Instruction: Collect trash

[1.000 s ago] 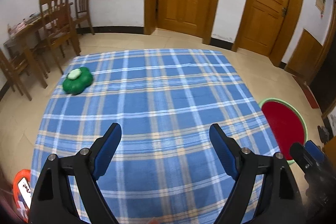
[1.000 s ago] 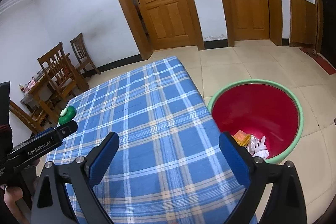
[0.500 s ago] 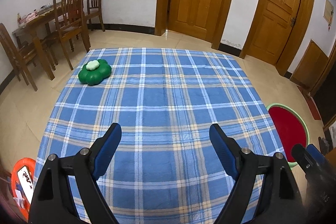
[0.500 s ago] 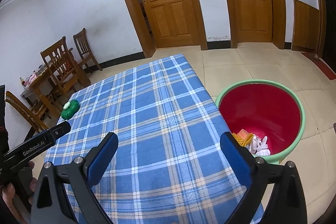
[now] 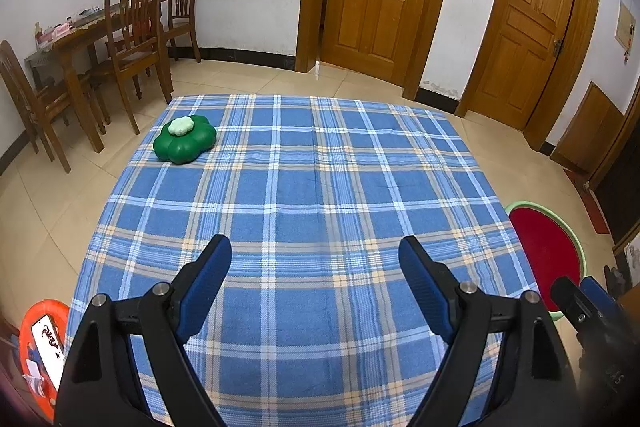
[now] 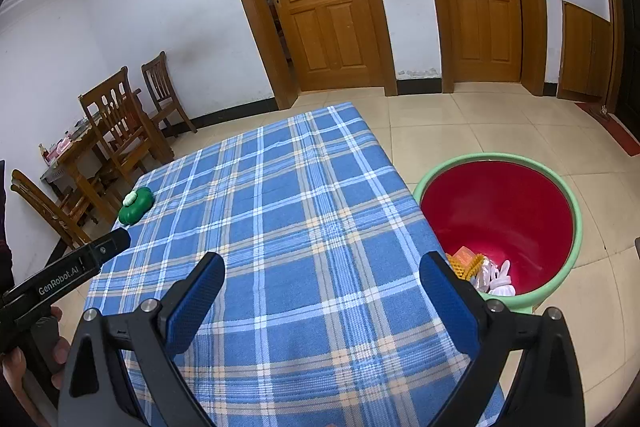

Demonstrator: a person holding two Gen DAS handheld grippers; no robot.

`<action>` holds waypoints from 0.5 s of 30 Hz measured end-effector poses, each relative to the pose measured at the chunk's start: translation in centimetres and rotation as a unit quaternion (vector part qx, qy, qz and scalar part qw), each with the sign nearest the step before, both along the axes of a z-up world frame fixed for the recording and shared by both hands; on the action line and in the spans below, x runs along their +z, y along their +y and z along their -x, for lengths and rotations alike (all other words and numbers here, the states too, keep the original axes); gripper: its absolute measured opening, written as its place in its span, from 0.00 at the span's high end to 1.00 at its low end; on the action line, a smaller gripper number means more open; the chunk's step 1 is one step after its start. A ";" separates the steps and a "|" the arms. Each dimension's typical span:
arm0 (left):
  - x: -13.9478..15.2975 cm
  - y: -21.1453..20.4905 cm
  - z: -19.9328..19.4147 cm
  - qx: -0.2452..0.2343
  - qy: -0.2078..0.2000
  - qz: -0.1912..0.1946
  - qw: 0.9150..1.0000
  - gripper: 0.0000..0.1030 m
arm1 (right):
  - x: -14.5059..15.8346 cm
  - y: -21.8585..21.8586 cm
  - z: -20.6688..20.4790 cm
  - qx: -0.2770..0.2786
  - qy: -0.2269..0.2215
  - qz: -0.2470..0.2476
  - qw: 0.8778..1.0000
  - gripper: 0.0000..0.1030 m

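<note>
Green flower-shaped plastic container (image 5: 184,139) sits at your table's far left corner, well apart from both spread, empty grippers (image 5: 315,263) (image 6: 322,281). It looks light, rigid and slippery; pinch it across opposite lobes.

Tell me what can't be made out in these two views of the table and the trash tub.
- Trash in the red tub: in the right wrist view, the right gripper finger covers part of the pile.
- Same tub in the left wrist view: the tablecloth edge hides its floor.
- Orange bin, left wrist view: cut by the frame edge and the left gripper.
- Items on the wooden side table: too small to identify.
</note>
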State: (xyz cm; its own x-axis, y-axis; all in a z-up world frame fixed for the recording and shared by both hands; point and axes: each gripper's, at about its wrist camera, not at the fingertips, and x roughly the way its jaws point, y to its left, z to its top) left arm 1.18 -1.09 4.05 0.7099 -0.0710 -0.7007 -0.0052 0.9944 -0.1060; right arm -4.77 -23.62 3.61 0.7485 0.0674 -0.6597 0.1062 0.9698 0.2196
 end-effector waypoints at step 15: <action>0.0 0.0 0.0 0.000 0.004 0.004 1.000 0.18 | 0.0 0.0 0.0 0.000 0.000 0.000 1.000 0.03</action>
State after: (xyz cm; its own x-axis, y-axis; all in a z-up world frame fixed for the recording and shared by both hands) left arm 1.17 -1.04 4.04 0.7037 -0.0764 -0.7064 -0.0066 0.9935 -0.1140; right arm -4.76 -23.59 3.59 0.7482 0.0674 -0.6600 0.1060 0.9699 0.2191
